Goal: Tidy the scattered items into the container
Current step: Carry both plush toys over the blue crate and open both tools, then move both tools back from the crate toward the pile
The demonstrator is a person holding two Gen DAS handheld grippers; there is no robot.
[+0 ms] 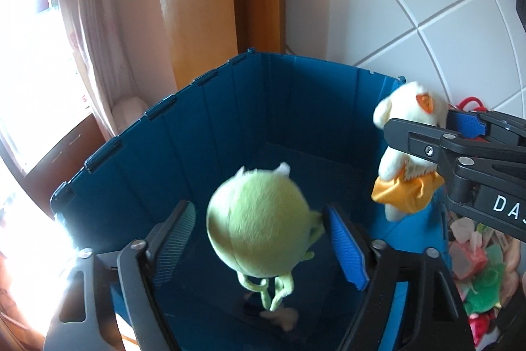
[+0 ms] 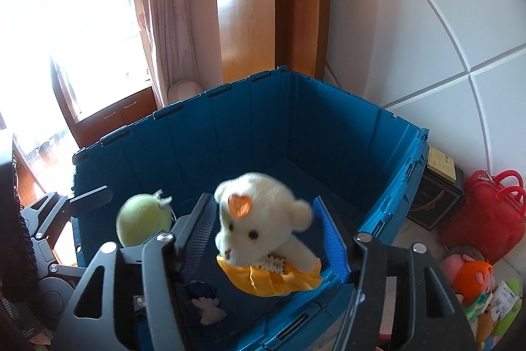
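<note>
A deep blue plastic crate [image 1: 203,127] [image 2: 328,120] stands in front of me. My left gripper [image 1: 259,239] is open over it; a round green plush monster [image 1: 259,226] is between the spread fingers, blurred, in mid-air. It also shows in the right wrist view [image 2: 141,219]. My right gripper [image 2: 263,239] is open above the crate's near rim; a white plush bear in a yellow skirt [image 2: 263,236] is between its fingers, blurred. The bear shows in the left wrist view [image 1: 407,153] by the right gripper [image 1: 434,127]. A small pale toy [image 2: 210,311] lies on the crate floor.
Several plush toys [image 2: 473,278] and a red handbag [image 2: 490,213] lie right of the crate, with a dark box [image 2: 434,196] behind them. A tiled wall [image 2: 427,38], a wooden post [image 2: 243,5] and a curtain [image 2: 157,15] stand behind the crate.
</note>
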